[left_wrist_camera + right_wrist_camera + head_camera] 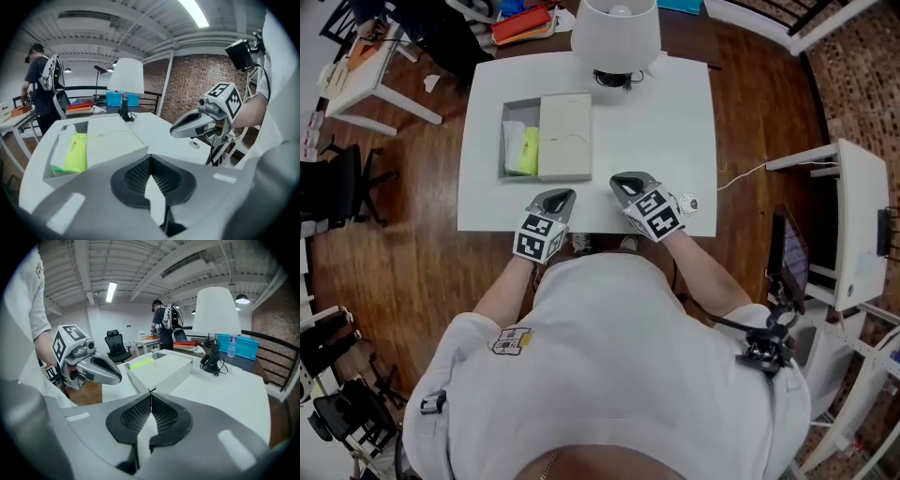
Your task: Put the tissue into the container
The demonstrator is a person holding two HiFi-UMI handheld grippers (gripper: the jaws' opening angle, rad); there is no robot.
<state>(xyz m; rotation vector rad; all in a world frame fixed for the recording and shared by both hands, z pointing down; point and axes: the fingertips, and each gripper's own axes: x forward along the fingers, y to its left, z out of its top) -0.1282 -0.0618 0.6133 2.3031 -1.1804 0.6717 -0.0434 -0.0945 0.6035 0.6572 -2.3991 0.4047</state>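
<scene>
A grey box container [520,176] lies on the white table [675,122], its beige lid [565,136] covering the right part. In the uncovered left part rests a tissue pack [525,150], white and yellow-green. My left gripper [560,198] hangs over the table's front edge just below the box, jaws shut on nothing. My right gripper [622,180] is beside it, shut and empty too. The left gripper view shows its closed tips [150,158], the box [93,173], the pack [75,152] and the right gripper [177,131]. The right gripper view shows closed tips [151,393], the box [164,376] and the left gripper [116,376].
A white lamp [616,37] with a black base stands at the table's far edge. A small round object [689,202] on a cable lies at the front right corner. Other desks, chairs and a person [42,79] stand beyond the table.
</scene>
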